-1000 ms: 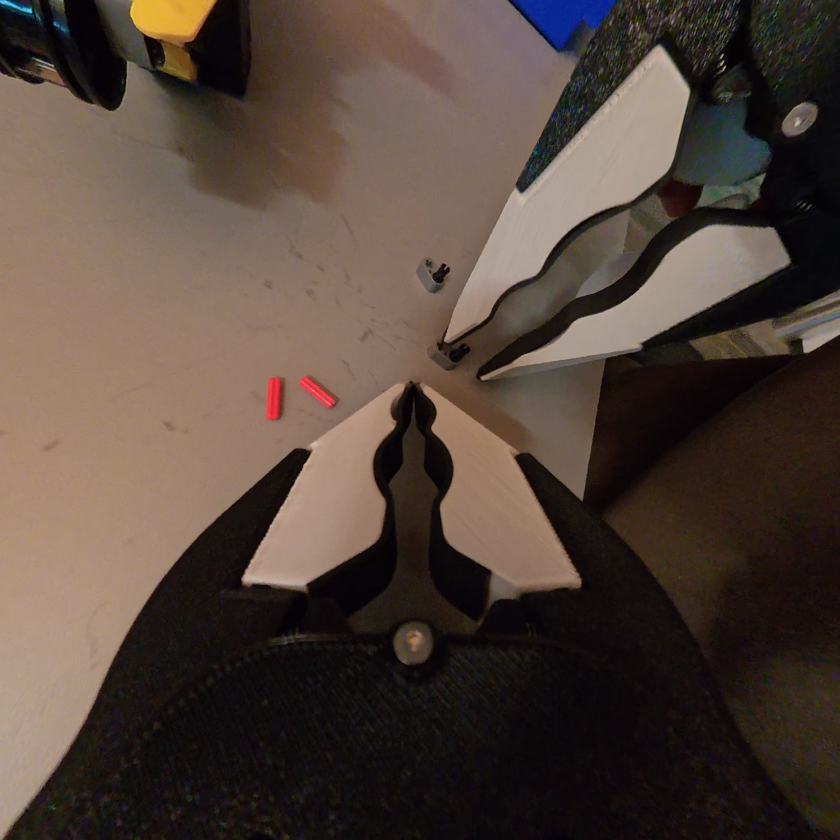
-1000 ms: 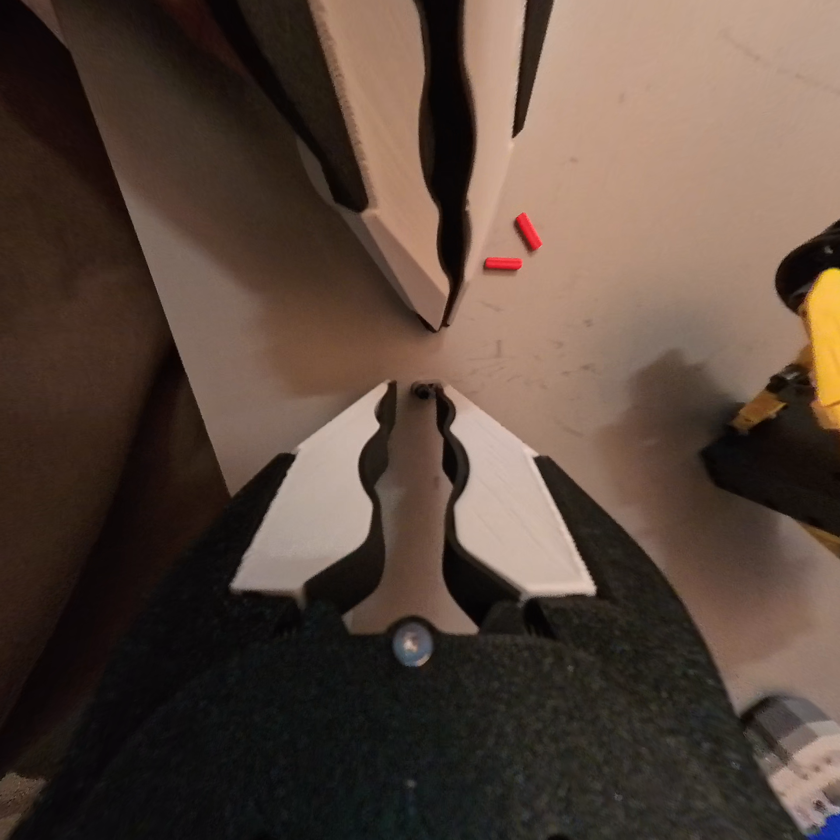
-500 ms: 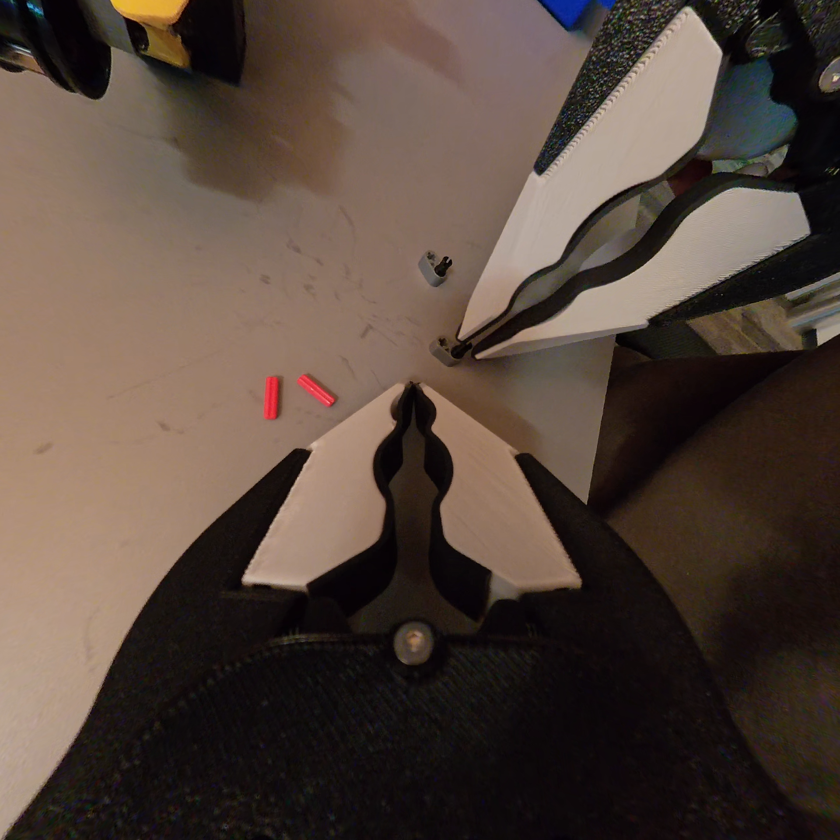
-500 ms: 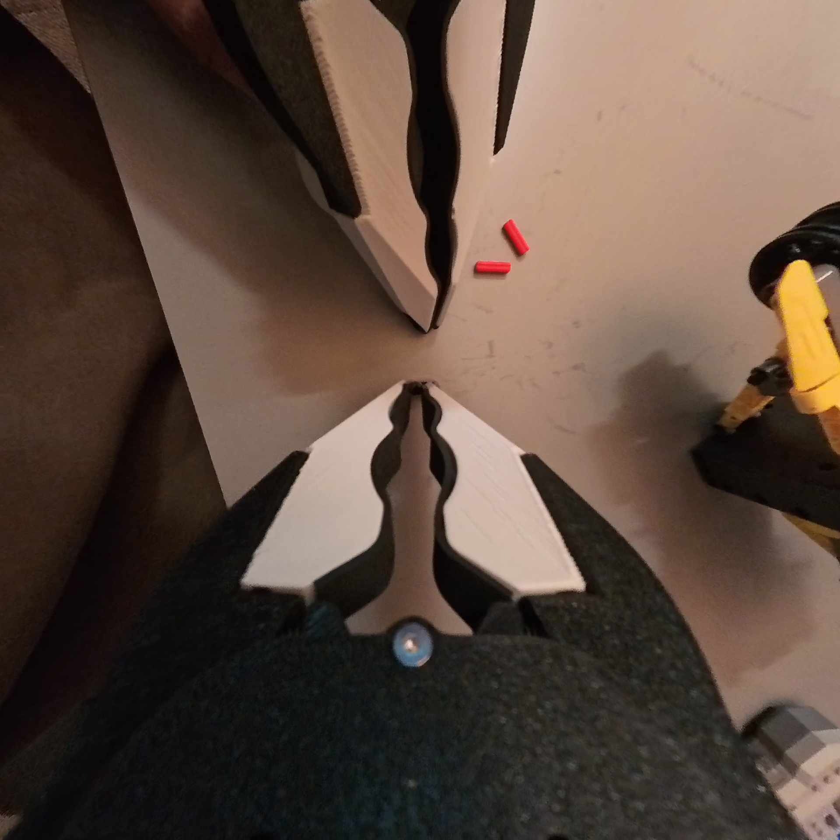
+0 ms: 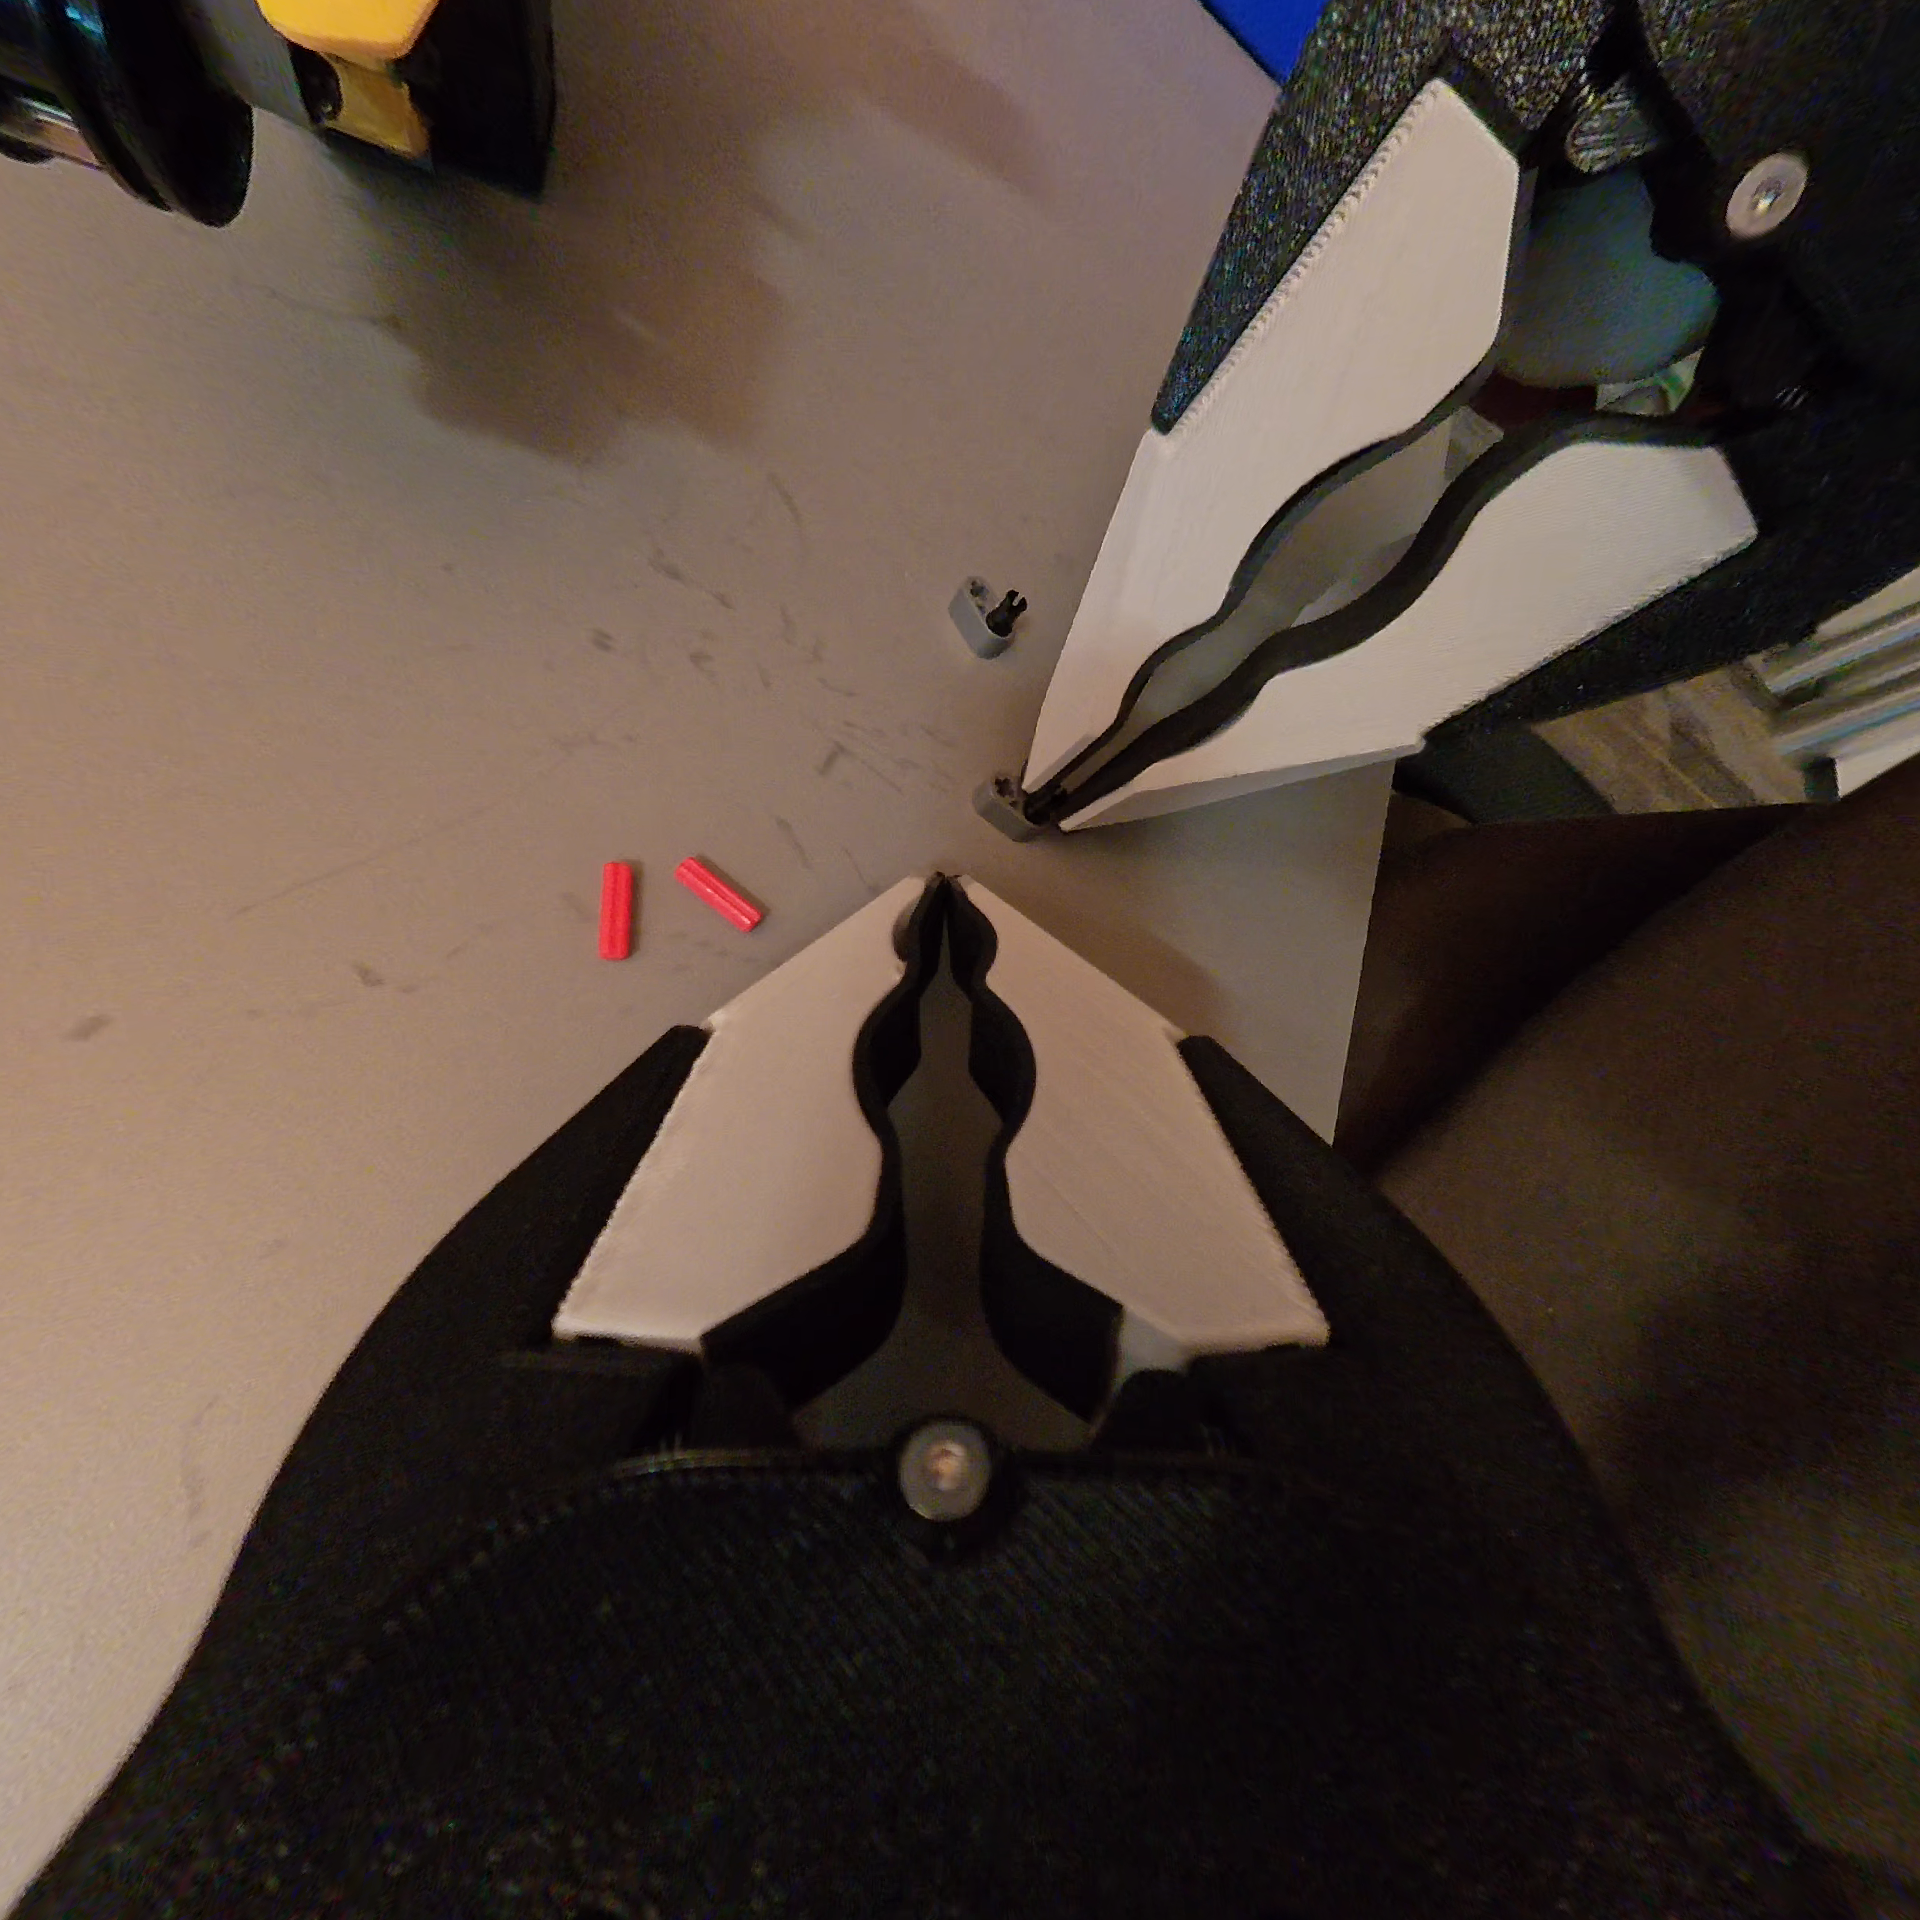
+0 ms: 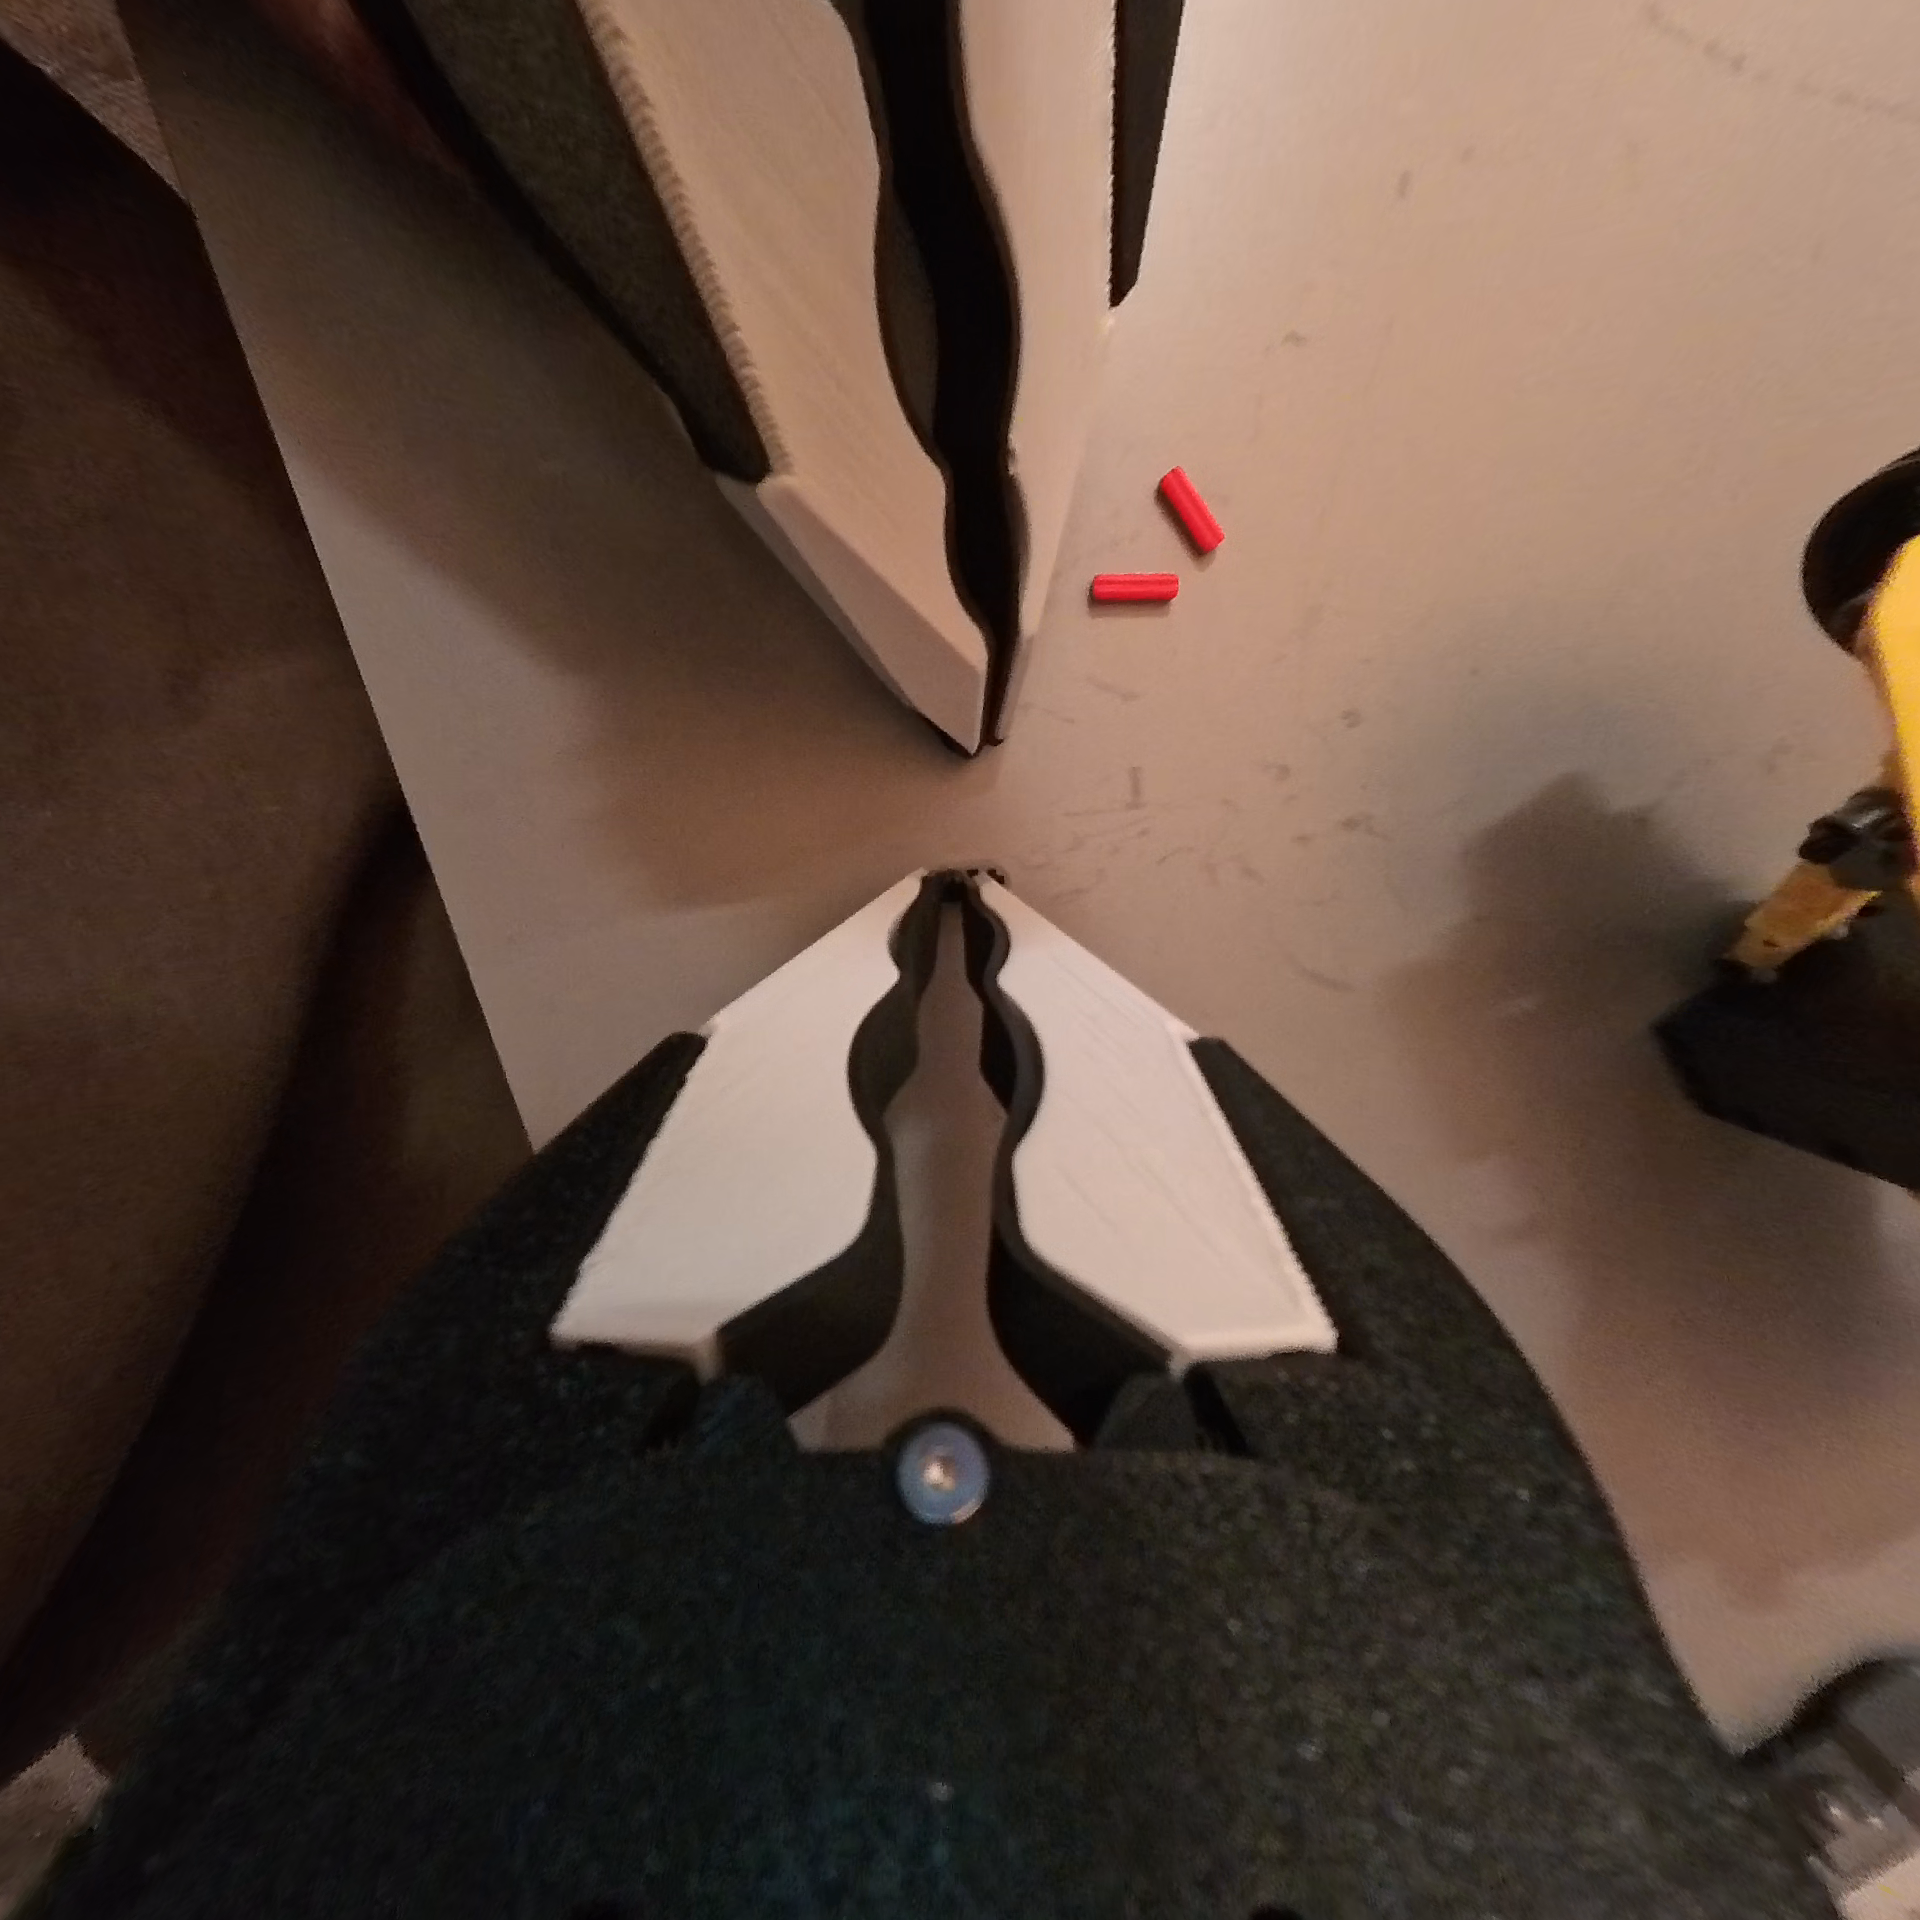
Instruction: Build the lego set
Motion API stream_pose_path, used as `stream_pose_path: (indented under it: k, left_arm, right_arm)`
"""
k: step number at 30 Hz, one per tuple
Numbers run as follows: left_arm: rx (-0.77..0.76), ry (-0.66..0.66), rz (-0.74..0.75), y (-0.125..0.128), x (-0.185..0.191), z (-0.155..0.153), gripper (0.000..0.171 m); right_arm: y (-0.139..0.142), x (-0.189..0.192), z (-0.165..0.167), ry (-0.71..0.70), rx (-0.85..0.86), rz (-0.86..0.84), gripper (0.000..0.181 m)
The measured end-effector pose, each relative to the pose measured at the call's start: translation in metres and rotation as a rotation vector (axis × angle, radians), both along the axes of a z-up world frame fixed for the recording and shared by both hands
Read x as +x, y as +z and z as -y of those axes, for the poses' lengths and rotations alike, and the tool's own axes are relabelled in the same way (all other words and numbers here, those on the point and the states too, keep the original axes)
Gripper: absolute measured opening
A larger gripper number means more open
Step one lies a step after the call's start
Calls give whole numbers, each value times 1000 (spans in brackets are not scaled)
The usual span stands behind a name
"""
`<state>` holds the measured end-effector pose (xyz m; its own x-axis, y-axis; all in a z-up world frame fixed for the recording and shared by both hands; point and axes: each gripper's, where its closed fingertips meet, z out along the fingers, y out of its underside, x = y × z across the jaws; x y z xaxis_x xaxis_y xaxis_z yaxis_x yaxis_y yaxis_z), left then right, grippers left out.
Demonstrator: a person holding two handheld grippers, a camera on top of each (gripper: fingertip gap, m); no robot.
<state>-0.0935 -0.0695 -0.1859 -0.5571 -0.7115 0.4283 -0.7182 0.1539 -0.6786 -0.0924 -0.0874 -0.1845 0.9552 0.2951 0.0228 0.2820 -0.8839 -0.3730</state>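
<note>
The right gripper (image 5: 1039, 805) has its two white fingers pinched tight on a small grey block (image 5: 1003, 808) with a black peg in it. The block sits at the very tips, low against the table (image 5: 312, 623). In the right wrist view only a dark sliver of it peeks out past the tips of that gripper (image 6: 961, 883).

The left gripper (image 5: 940, 883) points up at it from just beside, tips pressed together with nothing between them. The two grippers come nose to nose, near but apart.

A second grey block with a peg (image 5: 987, 618) lies on the table a little farther off, next to the right gripper's finger. Two small red sticks (image 5: 665, 902) lie close together to the left of the left gripper's tips.

The table edge runs right beside both grippers, with dark brown below it. The other way there is lots of open table. The top is pale grey with scuffs and scratches. Far off stands a yellow and black toy thing (image 5: 364, 83)
</note>
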Motion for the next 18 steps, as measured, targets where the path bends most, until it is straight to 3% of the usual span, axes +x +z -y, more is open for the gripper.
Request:
stream_pose_path:
  k: [8, 14, 16, 18]
  left_arm:
    - [-4, -1, 11, 2, 0, 0, 0]
    - [10, 5, 21, 2, 1, 0, 0]
    - [29, 3, 29, 1, 1, 0, 0]
    - [41, 0, 35, 0, 0, 0, 0]
  right_arm:
    - [0, 0, -1, -8, 39, 63, 4]
    - [1, 2, -11, -66, 178, 37, 6]
    - [0, 6, -11, -70, 213, 68, 25]
    - [7, 7, -10, -70, 255, 72, 29]
